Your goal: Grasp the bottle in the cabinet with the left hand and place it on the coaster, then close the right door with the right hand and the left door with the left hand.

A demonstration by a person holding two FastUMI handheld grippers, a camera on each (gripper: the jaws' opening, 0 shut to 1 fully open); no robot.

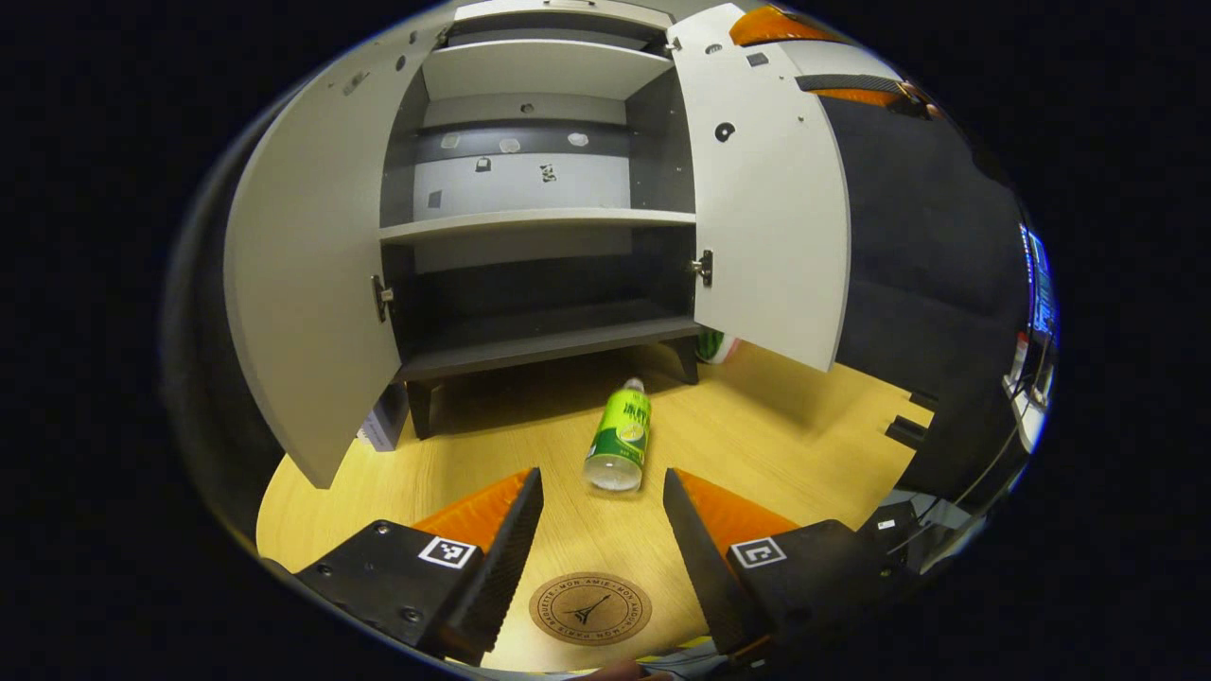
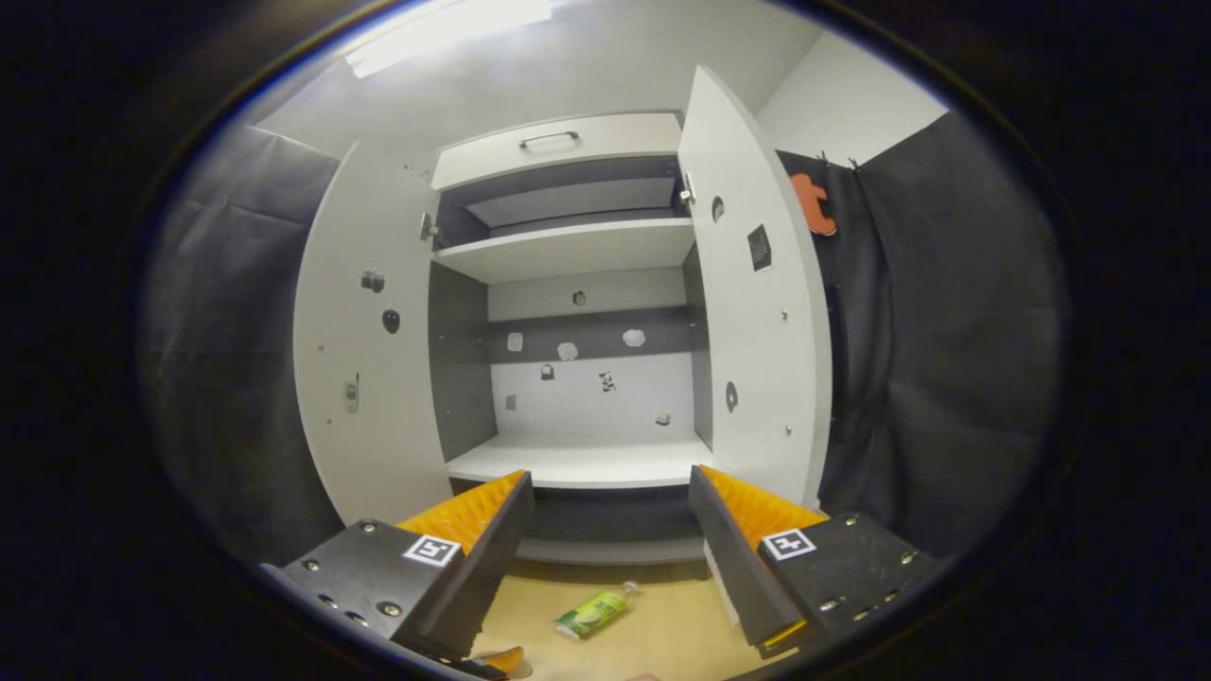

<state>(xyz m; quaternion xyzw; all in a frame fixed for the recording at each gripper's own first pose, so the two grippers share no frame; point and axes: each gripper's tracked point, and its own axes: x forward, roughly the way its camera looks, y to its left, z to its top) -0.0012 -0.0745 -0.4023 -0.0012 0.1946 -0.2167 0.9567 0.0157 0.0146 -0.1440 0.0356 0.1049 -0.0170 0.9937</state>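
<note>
Left gripper view: my left gripper (image 1: 603, 511) gapes wide above the coaster (image 1: 589, 608). Beyond it, the bottle (image 1: 620, 435) lies toppled on the table (image 1: 804, 426). My right gripper (image 2: 610, 515) is wide too.

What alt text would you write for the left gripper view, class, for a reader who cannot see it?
A green-labelled clear plastic bottle lies on its side on the pale wooden floor, beyond the open left gripper. A round brown coaster lies below it; behind stands a grey cabinet, both doors open.
</note>
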